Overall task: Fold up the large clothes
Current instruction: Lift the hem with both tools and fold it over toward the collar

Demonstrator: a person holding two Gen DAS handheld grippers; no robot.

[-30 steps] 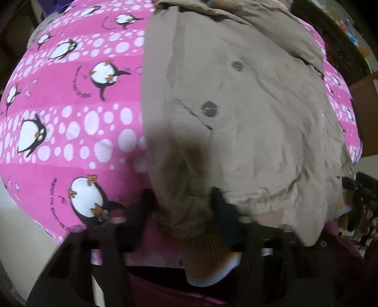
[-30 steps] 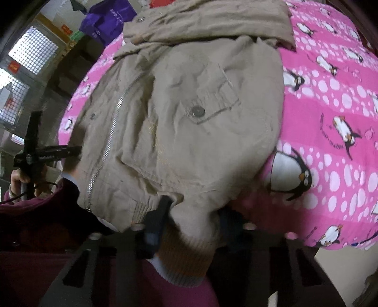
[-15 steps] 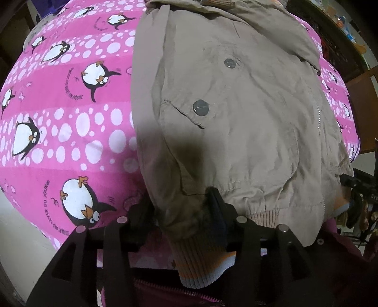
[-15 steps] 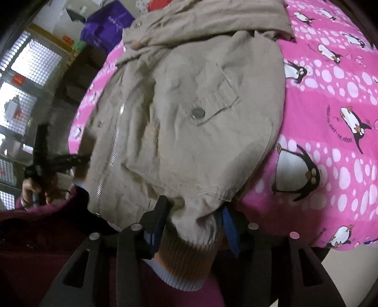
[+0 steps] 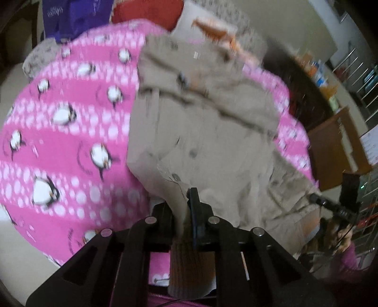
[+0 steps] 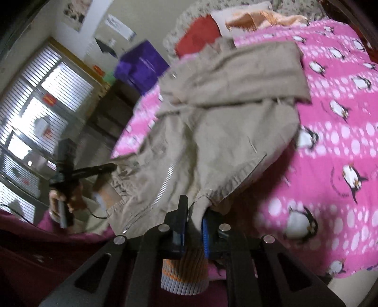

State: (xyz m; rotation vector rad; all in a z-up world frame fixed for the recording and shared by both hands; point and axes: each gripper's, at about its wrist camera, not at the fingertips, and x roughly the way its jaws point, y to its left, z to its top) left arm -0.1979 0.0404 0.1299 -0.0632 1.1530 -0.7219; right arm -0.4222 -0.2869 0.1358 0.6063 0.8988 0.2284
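Note:
A tan jacket [image 5: 212, 132] with snap buttons and a zip lies spread on a pink penguin blanket [image 5: 70, 146]. My left gripper [image 5: 180, 200] has its jaws closing on the jacket's lower hem, the pads pinching the cloth above the ribbed band, and that corner is lifted. In the right wrist view the jacket [image 6: 224, 122] hangs up from the blanket [image 6: 342, 141], and my right gripper [image 6: 193, 210] has its jaws closing on the other hem corner, cloth clamped between the pads. Each view shows the other gripper off to the side in a hand [image 6: 66, 198].
At the bed's far end sit a red pillow [image 6: 196, 35], an orange cloth [image 6: 259, 16] and a purple bag [image 6: 139, 63]. A wooden cabinet [image 5: 337, 146] stands right of the bed. A bright window [image 6: 30, 118] is on the left. The bed's near edge lies just under both grippers.
Both grippers' jaws have closed tight on the jacket's hem corners and risen, pulling the lower part of the jacket up off the blanket. Both views have tilted up toward the far end of the bed.

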